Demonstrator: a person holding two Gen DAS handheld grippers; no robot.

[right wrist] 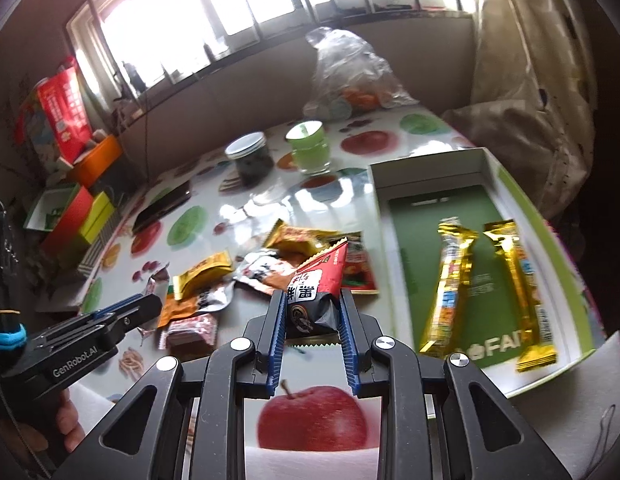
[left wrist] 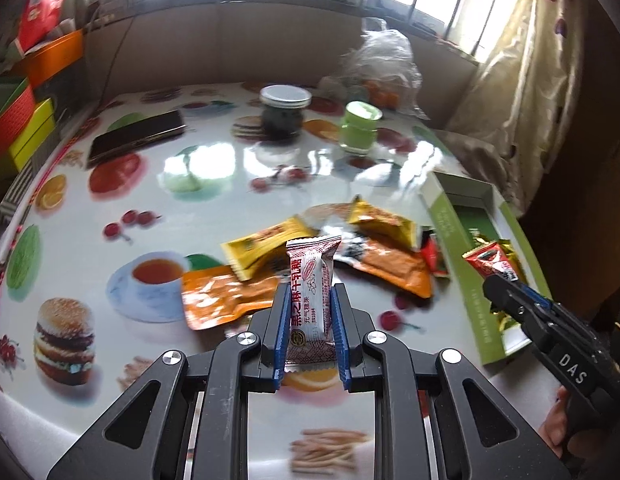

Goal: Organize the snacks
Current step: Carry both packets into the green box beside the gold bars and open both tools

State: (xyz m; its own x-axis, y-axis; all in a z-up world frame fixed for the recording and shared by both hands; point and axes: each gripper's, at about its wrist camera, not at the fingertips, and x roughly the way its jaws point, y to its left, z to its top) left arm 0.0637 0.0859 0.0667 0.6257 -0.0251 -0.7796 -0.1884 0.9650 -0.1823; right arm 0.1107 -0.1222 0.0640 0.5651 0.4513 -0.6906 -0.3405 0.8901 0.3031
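**Two snacks held up over the table**

The left gripper (left wrist: pixel 310 304) pinches a pink and white snack (left wrist: pixel 312 292). The snack stands up between the blue pads, above the table (left wrist: pixel 213 184).

The right gripper (right wrist: pixel 313 308) pinches a red and black snack (right wrist: pixel 316 292). Its pointed red end sticks up and away. This snack is held just left of the green box (right wrist: pixel 426 208).

Two gold bars (right wrist: pixel 450 280) lie side by side in the box.

A pile of snacks (left wrist: pixel 350 248) lies on the table, near the box. Some are yellow and some are orange. One more small pink snack (right wrist: pixel 191 330) lies at the near edge of the pile.

Farther back stand a dark jar (left wrist: pixel 283 114) with a white lid and a green cup (left wrist: pixel 358 128). They are near each other. A clear bag (left wrist: pixel 382 64) sits behind them. A dark flat thing (left wrist: pixel 137 138) lies on the left side of the table.
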